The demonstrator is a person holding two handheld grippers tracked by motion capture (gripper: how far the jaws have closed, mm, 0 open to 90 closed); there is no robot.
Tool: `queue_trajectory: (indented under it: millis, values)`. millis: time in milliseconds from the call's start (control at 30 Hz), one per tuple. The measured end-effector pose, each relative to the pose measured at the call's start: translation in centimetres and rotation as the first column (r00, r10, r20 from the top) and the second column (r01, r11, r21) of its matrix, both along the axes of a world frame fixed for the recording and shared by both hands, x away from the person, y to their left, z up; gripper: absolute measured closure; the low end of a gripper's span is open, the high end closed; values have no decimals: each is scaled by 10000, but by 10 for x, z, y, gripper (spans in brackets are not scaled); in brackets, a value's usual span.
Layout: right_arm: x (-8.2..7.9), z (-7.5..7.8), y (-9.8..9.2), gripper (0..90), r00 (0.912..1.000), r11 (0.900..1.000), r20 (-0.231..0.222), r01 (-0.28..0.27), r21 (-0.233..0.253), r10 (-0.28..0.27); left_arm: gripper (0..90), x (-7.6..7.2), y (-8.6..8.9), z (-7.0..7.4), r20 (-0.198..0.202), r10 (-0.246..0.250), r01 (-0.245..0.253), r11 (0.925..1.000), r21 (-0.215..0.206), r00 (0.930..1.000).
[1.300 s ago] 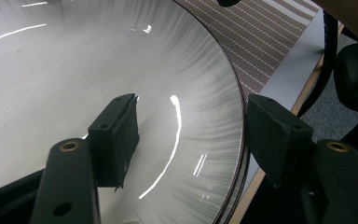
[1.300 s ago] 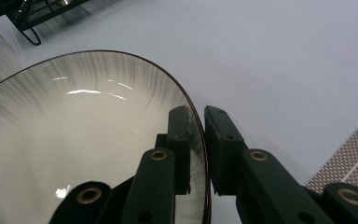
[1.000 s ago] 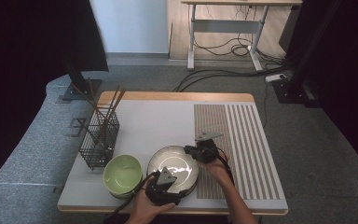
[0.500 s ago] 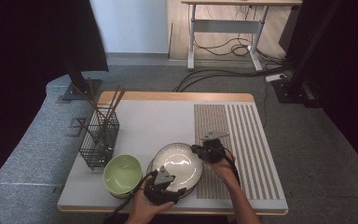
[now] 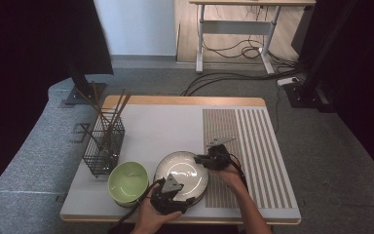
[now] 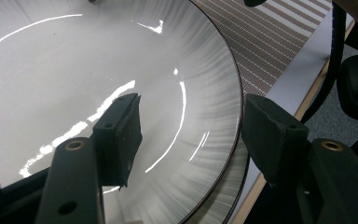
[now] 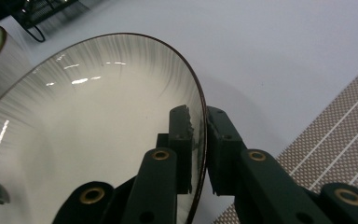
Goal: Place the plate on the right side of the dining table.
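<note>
The plate point(image 5: 181, 175) has slid nearer (right tongs point(image 5: 207, 161) clamped on).

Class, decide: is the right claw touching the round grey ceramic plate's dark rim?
Touching. In the right gripper view, the right claw has one jaw on each face of the round grey ceramic plate, closed on its dark rim with no gap.

The round, glossy white ceramic plate point(image 5: 181, 174) with grey streaks fanning out to a thin dark rim lay near the table's front edge, just beside the striped mat's left border. Its shallow well faced up, empty and bright with reflected light. Its right rim point(image 7: 200, 126) sat pinched between two black jaws, while its near rim point(image 6: 230, 154) ran between two jaws standing apart.
</note>
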State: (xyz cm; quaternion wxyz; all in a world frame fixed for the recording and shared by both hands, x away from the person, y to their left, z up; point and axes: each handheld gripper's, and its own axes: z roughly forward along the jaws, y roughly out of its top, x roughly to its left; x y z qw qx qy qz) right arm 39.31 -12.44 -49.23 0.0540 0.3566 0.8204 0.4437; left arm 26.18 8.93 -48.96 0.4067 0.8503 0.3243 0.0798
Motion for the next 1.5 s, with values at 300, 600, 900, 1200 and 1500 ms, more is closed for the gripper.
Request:
queue_trajectory:
  millis: [300, 600, 900, 1200, 1500]
  values:
    - [-3, 12, -17, 860, 9973, 9976, 367, 630, 300, -641, 386, -2, 1, 1, 159, 148, -149, 9999, 59, 9998]
    - [-11, 22, -21, 856, 9902, 9945, 1041, 973, -377, -929, 410, -4, 3, -1, 261, 337, -342, 9992, 184, 9991]
    - [-11, 22, -22, 846, 9897, 9943, 1118, 956, -469, -899, 407, -2, 5, -3, 59, 265, -265, 9996, 72, 9996]
    - [-4, 12, -23, 749, 9986, 9986, 128, 515, -79, -514, 422, 0, 6, -4, 5, 211, -211, 9998, 62, 9998]
    - [0, 6, -24, 778, 9952, 9983, -918, 368, 458, -325, 424, -1, 5, -4, -41, 140, -139, 9999, 80, 9999]
